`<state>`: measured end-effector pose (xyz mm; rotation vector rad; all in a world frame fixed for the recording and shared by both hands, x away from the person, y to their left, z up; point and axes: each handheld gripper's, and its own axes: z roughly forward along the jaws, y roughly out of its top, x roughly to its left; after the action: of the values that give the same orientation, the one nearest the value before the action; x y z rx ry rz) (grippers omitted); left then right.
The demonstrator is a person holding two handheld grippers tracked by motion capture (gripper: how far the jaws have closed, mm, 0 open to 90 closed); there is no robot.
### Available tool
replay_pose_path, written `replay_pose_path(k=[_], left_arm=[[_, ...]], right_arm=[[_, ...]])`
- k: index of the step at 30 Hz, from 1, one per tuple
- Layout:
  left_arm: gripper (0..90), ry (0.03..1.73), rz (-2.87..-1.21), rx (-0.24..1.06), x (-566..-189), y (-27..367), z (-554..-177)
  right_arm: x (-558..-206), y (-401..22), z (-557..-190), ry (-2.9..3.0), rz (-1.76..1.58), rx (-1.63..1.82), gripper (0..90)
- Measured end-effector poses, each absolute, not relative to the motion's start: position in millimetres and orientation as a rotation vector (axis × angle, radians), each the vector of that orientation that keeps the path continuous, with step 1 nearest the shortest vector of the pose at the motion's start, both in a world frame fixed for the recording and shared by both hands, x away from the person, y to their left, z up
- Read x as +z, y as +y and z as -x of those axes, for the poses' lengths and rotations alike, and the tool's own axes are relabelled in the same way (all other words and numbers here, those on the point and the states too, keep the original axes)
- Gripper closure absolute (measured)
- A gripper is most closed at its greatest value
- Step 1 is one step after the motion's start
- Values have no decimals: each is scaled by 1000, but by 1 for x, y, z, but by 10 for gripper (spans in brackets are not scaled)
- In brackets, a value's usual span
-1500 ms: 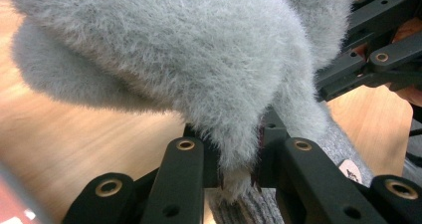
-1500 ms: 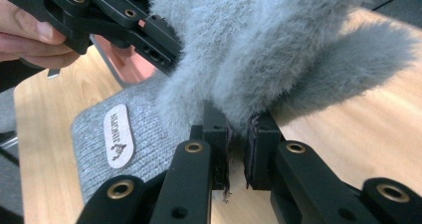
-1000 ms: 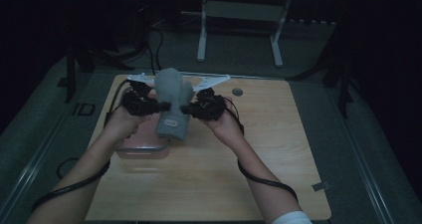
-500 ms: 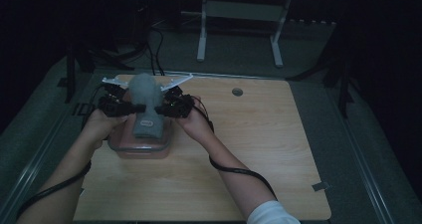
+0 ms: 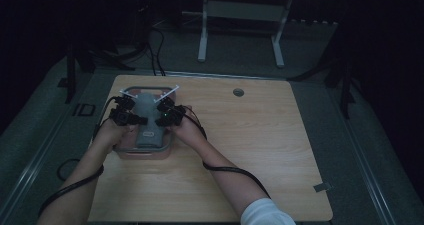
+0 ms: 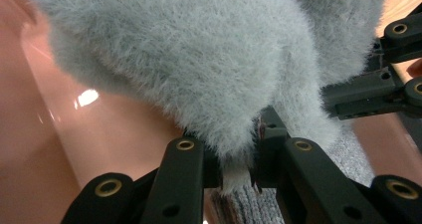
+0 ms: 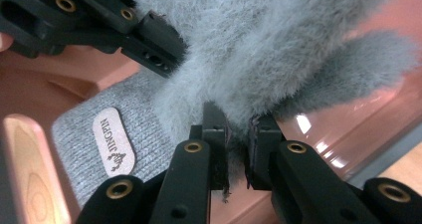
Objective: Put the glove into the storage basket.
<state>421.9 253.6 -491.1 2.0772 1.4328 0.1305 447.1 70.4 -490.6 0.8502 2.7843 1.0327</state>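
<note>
The wooden table [image 5: 260, 150] carries little besides the work at its left end: a round grommet hole [image 5: 238, 92] sits near the far edge, well apart from the hands, and a small grey tab [image 5: 322, 187] lies at the near right corner. Beyond the table, white stand legs [image 5: 202, 35] and dark cables [image 5: 150, 50] are on the floor.

At the left end stands a shallow pink tray [image 5: 169, 152]. Inside it lies the grey fuzzy garment [image 5: 150, 122], its knit part with a tan label [image 7: 113, 141] flat on the tray's floor. The tray's pink walls rise close on both sides of the jaws, hemming them in.

The left hand-held gripper [image 5: 129, 119] is clamped on a fuzzy fold of the garment, and the right hand-held gripper [image 5: 167, 116] pinches the fabric from the other side, just beside it.

A second ago the garment hung upright between the two grippers, above the table nearer the middle; half a second ago it was over the tray. Now both grippers have come down and leftward, and the garment rests in the tray.
</note>
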Motion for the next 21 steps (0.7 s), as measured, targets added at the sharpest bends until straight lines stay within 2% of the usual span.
replay_pose_path(k=[6,9,16,21], left_arm=[[784,1468,-2142,152,-498,245,-428],[783,1475,-2158,138,-502,244,-431],[748,1514,-2188,130,-513,242,-437],[660,1532,-2171,167,-512,240,-436]], right_arm=[[-498,75,-451,2805,-889,967,799],[-498,77,-453,2822,-880,917,762],[-492,76,-454,2823,-884,945,596],[-485,69,-454,2813,-865,1009,503]])
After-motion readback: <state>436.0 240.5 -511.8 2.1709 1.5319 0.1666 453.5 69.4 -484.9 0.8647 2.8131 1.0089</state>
